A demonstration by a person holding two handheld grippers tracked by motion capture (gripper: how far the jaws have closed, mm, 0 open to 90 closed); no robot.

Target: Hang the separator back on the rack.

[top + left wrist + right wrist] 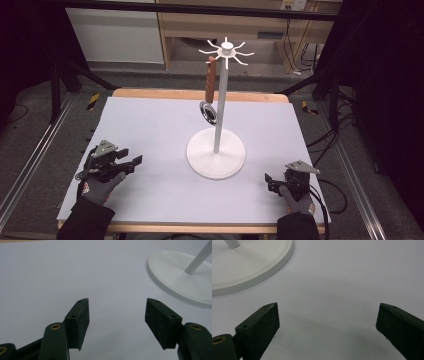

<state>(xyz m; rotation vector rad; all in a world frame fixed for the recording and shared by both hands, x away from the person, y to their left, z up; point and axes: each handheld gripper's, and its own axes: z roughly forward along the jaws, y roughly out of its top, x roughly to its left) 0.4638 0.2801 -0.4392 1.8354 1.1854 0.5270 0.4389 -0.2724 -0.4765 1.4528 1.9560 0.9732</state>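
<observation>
The left hand-held gripper holds its black jaws apart and empty over the pale grey counter, left of the round white stand base.

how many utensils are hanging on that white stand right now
1: a wooden-handled utensil with a round metal head hangs from a hook on the left side of the white stand, beside its pole. The other hooks look bare.

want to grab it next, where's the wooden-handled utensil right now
In the high view the wooden-handled utensil hangs from a hook on the left side of the white stand, near the table's far edge.
</observation>
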